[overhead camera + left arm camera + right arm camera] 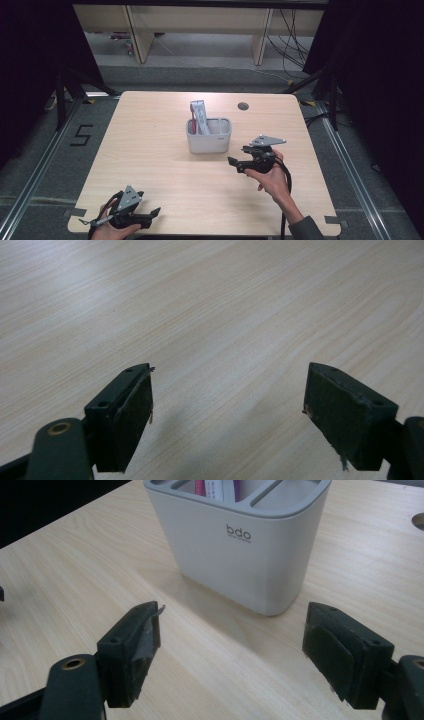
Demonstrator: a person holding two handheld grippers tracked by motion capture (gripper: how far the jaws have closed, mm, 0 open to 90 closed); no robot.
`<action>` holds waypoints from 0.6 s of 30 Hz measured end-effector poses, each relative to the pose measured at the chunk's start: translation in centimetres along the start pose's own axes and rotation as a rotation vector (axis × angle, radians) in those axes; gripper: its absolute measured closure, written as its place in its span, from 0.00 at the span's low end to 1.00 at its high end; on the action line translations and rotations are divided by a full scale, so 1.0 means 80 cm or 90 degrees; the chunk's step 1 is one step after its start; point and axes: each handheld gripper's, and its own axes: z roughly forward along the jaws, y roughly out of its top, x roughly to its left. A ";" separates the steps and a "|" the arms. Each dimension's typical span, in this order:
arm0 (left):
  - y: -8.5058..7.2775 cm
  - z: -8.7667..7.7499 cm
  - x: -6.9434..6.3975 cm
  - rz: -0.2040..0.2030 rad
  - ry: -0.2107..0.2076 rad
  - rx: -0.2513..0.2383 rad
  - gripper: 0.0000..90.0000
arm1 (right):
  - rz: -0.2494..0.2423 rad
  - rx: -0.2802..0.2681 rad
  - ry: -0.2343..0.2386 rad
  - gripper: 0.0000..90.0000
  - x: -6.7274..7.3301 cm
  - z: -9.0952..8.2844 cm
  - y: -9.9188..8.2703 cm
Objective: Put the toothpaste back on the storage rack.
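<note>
The left claw rests by the near left corner of the tabletop, its jaws apart over bare wood with nothing between them. Toward the middle, somewhat nearer the far edge, stands the grey holder, a toothpaste tube and something red upright in its left compartment. Its plastic walls look stiff, smooth and light, so it may slide or tip; pinching the rim wall seems safest. The right claw hovers just beside it, jaws wide apart and empty.
</note>
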 end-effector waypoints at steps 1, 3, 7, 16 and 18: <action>0.000 -0.001 0.000 0.001 0.001 0.004 0.22 | -0.004 -0.002 0.007 0.27 0.000 0.002 0.000; -0.001 -0.001 0.002 0.012 0.000 0.005 0.22 | -0.009 0.003 0.006 0.27 0.000 0.002 -0.001; -0.001 -0.003 0.000 0.003 0.001 -0.003 0.22 | 0.009 0.009 0.007 0.27 0.006 0.001 -0.004; -0.003 -0.005 0.002 0.004 0.003 -0.003 0.21 | -0.013 0.018 -0.003 0.27 0.011 0.001 -0.015; -0.003 -0.005 0.002 -0.003 0.004 -0.007 0.21 | -0.026 0.019 0.002 0.26 0.010 0.000 -0.017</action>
